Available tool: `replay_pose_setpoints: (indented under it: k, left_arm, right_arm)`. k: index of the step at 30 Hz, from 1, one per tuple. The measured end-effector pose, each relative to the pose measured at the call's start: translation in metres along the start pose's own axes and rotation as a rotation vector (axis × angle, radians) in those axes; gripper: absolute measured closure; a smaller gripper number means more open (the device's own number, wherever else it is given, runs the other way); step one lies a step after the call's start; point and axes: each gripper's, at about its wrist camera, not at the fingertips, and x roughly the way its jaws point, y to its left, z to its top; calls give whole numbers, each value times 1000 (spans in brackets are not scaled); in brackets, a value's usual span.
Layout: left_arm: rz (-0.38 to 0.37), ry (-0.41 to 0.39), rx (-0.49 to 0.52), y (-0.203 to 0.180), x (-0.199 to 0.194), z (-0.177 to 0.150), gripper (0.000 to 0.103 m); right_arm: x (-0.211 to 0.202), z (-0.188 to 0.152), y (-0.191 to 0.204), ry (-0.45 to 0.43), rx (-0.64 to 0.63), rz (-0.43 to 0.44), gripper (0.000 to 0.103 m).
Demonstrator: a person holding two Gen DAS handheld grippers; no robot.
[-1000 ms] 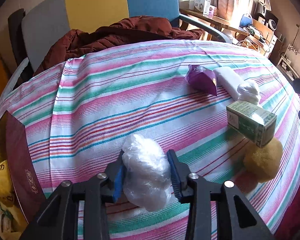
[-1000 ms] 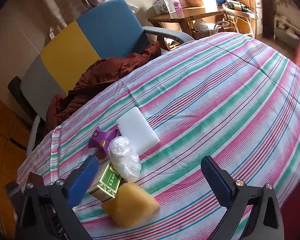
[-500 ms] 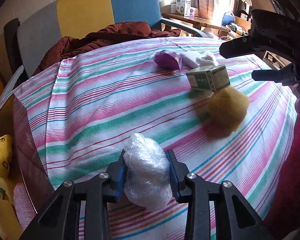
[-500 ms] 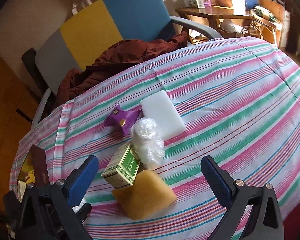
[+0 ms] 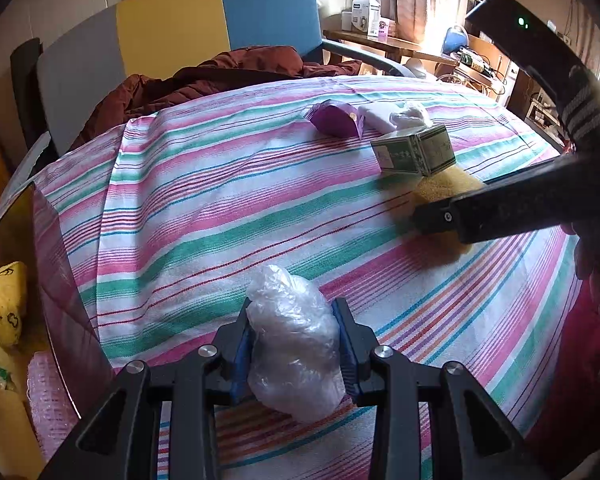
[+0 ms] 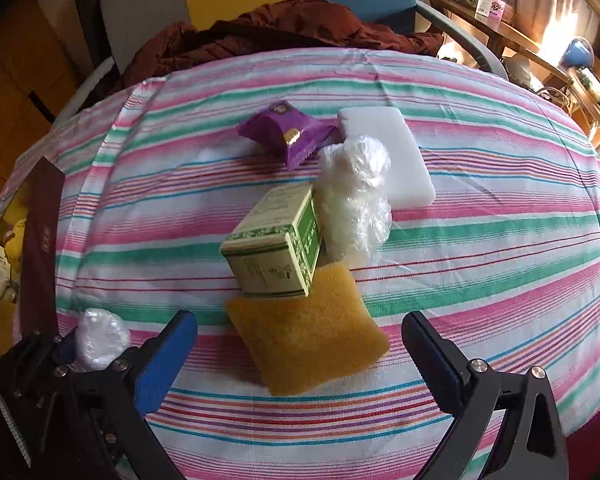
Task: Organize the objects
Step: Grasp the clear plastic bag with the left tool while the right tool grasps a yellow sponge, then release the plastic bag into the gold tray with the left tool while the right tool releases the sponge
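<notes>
My left gripper is shut on a crumpled clear plastic bundle, held just above the striped tablecloth near its left edge. The same bundle shows at the lower left of the right wrist view. My right gripper is open and hangs over the yellow sponge, which lies between its fingers without touching them. A green box rests on the sponge's far edge. Behind it lie a second plastic bundle, a purple snack packet and a white foam block.
An open dark-red carton with a yellow toy inside stands off the table's left edge. A chair with a brown jacket stands behind the table. A cluttered wooden side table is at the back right.
My right gripper has rolled and come down toward the sponge, now entering the left wrist view from the right. My left gripper carried its bundle leftward toward the table edge, then held still.
</notes>
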Motion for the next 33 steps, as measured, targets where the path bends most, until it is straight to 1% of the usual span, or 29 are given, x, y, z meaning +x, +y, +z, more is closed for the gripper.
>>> replay_pose_setpoints:
  k: [1, 2, 3, 4, 5, 7, 9, 10, 12, 15, 19, 25, 29, 33]
  left_arm:
    - [-3, 3, -11, 2, -2, -1, 67]
    - [-3, 5, -16, 3, -3, -2, 67]
    - [-4, 8, -22, 4, -5, -4, 67]
    - [-11, 10, -30, 5, -8, -7, 67]
    - [-23, 12, -39, 6, -12, -9, 67]
    - [-34, 2, -49, 8, -23, -15, 67]
    - [-45, -4, -61, 11, -34, -21, 67]
    - [-51, -8, -70, 12, -40, -24, 67]
    - [-57, -19, -80, 14, -50, -27, 67]
    - [-68, -45, -106, 20, -69, -33, 67]
    - [-80, -88, -135, 28, -93, -37, 67]
    - [-58, -137, -200, 57, -122, -44, 67]
    - [-27, -156, -257, 82, -136, -53, 67]
    - [4, -166, -320, 111, -146, -66, 67]
  right_arm:
    - [4, -1, 1, 20, -12, -10, 22]
    - [8, -3, 2, 37, -26, -22, 29]
    - [8, -4, 4, 36, -43, -49, 32]
    - [7, -5, 4, 32, -47, -41, 33]
    - [5, -5, 4, 26, -45, 0, 35]
    - [-3, -5, 11, 3, -68, 127, 36]
    - [-10, -8, 24, -12, -126, 214, 36]
    - [-11, -10, 30, -5, -153, 248, 36]
    - [-10, -14, 41, 13, -205, 273, 36]
    - [-7, -19, 50, 27, -250, 283, 35]
    - [-10, -23, 65, 15, -298, 278, 35]
    - [-7, -30, 80, -6, -365, 213, 34]
    - [-9, -27, 79, -34, -349, 180, 34]
    - [-20, -20, 80, -72, -300, 189, 34]
